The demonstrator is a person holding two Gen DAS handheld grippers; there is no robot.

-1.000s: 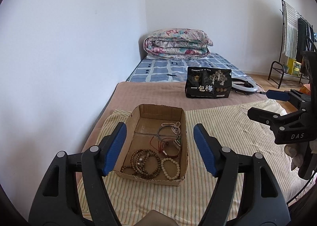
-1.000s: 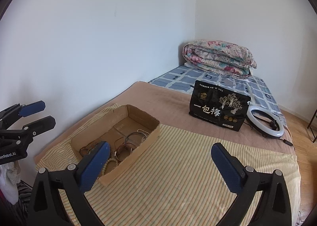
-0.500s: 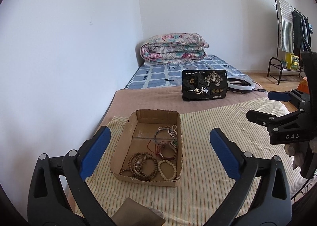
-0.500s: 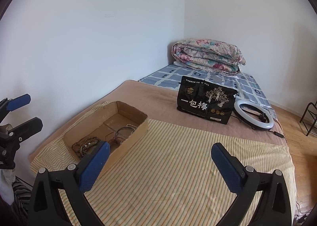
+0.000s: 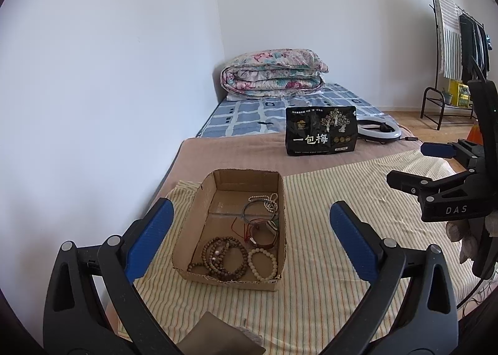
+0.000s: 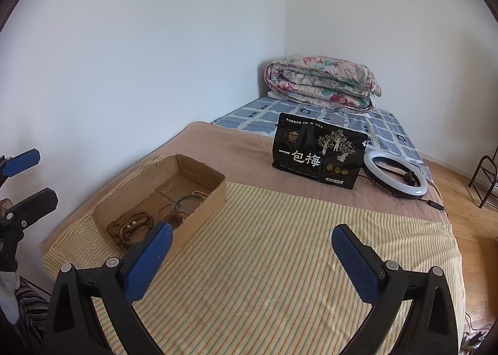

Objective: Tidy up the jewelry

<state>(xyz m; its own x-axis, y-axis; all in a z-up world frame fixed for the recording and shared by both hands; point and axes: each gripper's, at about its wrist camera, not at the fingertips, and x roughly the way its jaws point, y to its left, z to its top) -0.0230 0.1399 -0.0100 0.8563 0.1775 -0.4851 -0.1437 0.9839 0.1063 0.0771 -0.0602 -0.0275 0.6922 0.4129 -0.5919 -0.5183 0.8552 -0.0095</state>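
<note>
Both wide apart, left tongs (image 5: 250, 232), right tongs (image 6: 250, 247), holding nothing.

Bracelets (image 5: 236, 249) in box (image 5: 186, 227) on cloth (image 6: 280, 249), bag (image 5: 320, 130) behind.

both wrist views, sharing cardboard box (image 5: 230, 230)

Soft daylight is filling both views evenly, seeming to come from the right, where the wooden floor (image 6: 460, 186) is glowing brightest. Shadows are staying faint. The white walls (image 5: 109, 74) are showing no glare. Focus is holding sharp throughout. Fisheye distortion is bending straight lines, and black vignetting is rounding off every corner.
</note>
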